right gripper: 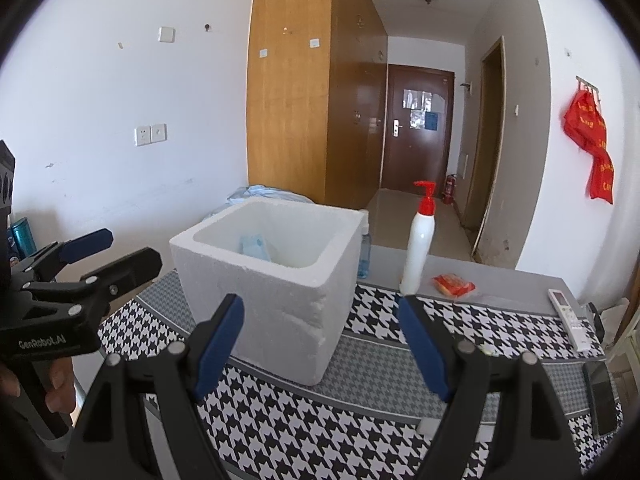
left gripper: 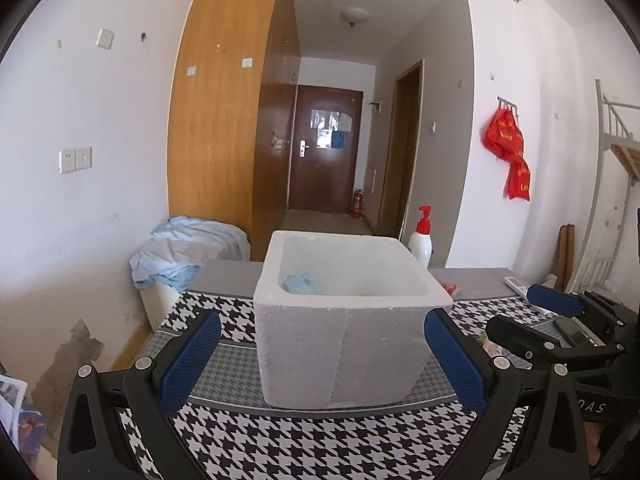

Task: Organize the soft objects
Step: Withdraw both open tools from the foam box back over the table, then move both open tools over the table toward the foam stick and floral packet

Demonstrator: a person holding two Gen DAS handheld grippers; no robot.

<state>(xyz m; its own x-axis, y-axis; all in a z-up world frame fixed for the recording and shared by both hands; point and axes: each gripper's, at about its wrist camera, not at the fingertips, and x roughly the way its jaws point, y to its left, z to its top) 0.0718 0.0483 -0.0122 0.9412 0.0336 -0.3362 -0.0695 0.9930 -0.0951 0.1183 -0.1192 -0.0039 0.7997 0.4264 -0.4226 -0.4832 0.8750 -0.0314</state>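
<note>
A white foam box (left gripper: 340,344) (right gripper: 276,300) stands open-topped on the houndstooth tablecloth (left gripper: 320,444) (right gripper: 304,424). A light blue soft item (left gripper: 298,283) (right gripper: 254,246) lies inside it. My left gripper (left gripper: 323,320) is open, its blue pads level with the box's two near sides; the right wrist view shows it (right gripper: 134,246) apart from the box, held by a hand. My right gripper (right gripper: 320,302) (left gripper: 510,308) is open and empty in front of the box's right corner. A red packet (right gripper: 454,284) (left gripper: 450,288) lies behind on the grey strip.
A white pump bottle (right gripper: 418,248) (left gripper: 422,240) stands right of the box, with a clear bottle (right gripper: 364,256) behind the box. A remote (right gripper: 570,318) and a dark phone (right gripper: 602,396) lie at the table's right edge. Light blue cloth (left gripper: 188,252) is heaped beyond the far left corner.
</note>
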